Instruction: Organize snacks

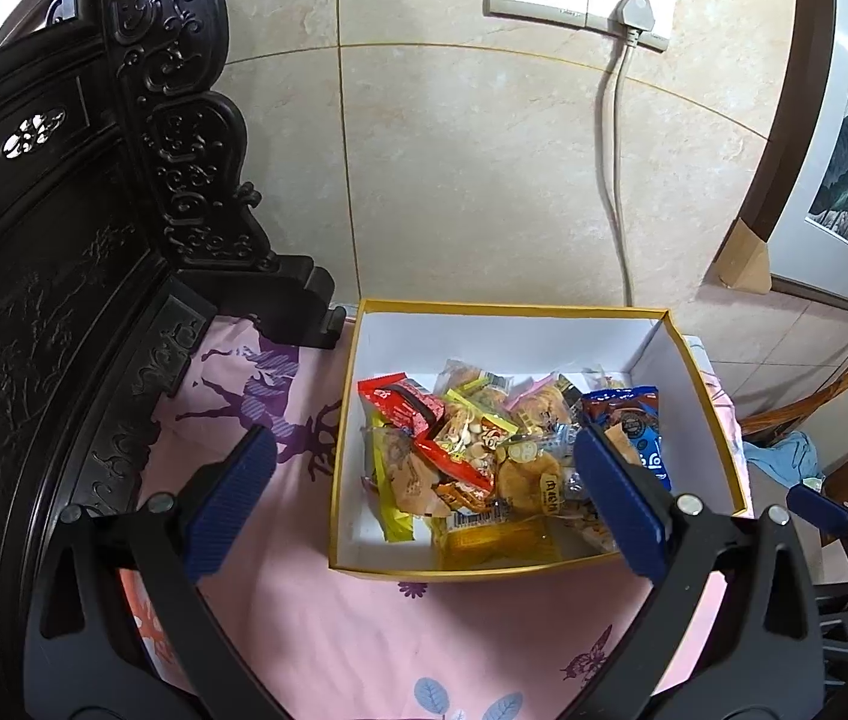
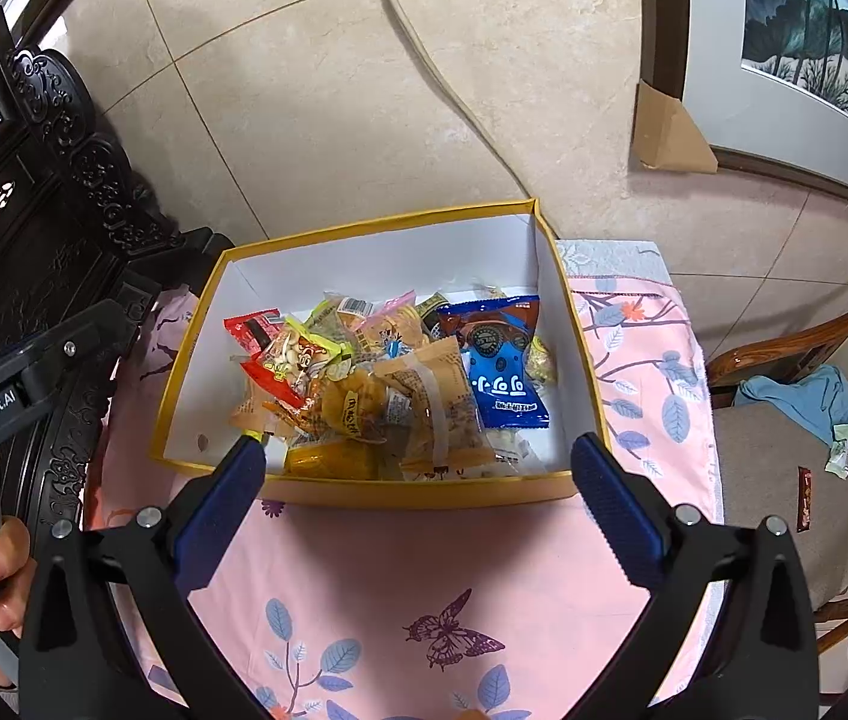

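A yellow-rimmed white box [image 1: 357, 396] [image 2: 195, 324] stands on the pink floral cloth and holds a heap of snack packets. Among them are a blue packet [image 2: 502, 360] [image 1: 640, 420], a red packet [image 1: 405, 408] [image 2: 255, 330] and several orange and yellow ones [image 2: 424, 402]. My left gripper [image 1: 424, 468] is open and empty, its fingers straddling the box's left wall and the snacks. My right gripper [image 2: 414, 468] is open and empty, just above the box's near wall. The left gripper's body [image 2: 15, 384] shows at the left of the right wrist view.
A dark carved wooden cabinet [image 1: 63, 240] stands at the left. A tiled wall with a socket and white cable [image 1: 610, 120] is behind. A wooden chair [image 2: 784, 468] with a blue cloth [image 2: 802, 396] and small wrappers sits at the right. A framed painting [image 2: 814, 30] leans there.
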{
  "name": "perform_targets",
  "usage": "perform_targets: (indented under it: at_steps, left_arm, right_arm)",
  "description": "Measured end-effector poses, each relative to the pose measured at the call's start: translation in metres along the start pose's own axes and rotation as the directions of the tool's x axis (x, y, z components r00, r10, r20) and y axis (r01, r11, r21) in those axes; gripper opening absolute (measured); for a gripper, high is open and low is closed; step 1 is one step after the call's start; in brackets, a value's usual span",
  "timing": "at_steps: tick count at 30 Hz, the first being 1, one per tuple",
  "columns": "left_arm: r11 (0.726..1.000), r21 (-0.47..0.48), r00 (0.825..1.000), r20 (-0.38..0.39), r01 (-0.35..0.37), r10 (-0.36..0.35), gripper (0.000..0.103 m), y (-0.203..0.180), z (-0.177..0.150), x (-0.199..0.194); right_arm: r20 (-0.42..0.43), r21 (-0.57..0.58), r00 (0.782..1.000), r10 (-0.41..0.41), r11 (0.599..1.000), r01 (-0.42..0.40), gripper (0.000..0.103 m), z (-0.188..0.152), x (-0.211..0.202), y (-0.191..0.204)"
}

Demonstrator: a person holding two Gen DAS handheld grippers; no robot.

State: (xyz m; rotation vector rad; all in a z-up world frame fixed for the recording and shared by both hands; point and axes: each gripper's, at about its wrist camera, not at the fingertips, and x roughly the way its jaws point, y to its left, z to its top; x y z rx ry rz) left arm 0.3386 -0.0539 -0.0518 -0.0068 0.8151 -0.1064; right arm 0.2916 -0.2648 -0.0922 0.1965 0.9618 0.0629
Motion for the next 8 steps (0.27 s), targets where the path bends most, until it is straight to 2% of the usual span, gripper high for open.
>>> perform_targets:
  at_steps: [8]
  left_arm:
    - [1.000,0.012,1.000,-0.015,0.002,-0.002,0.101,-0.0027,-0.0011,0.0005]
  right_arm:
    - [0.001,0.002,1.000,0.000,1.000,0.000,0.102,0.0002,-0.0009,-0.0003]
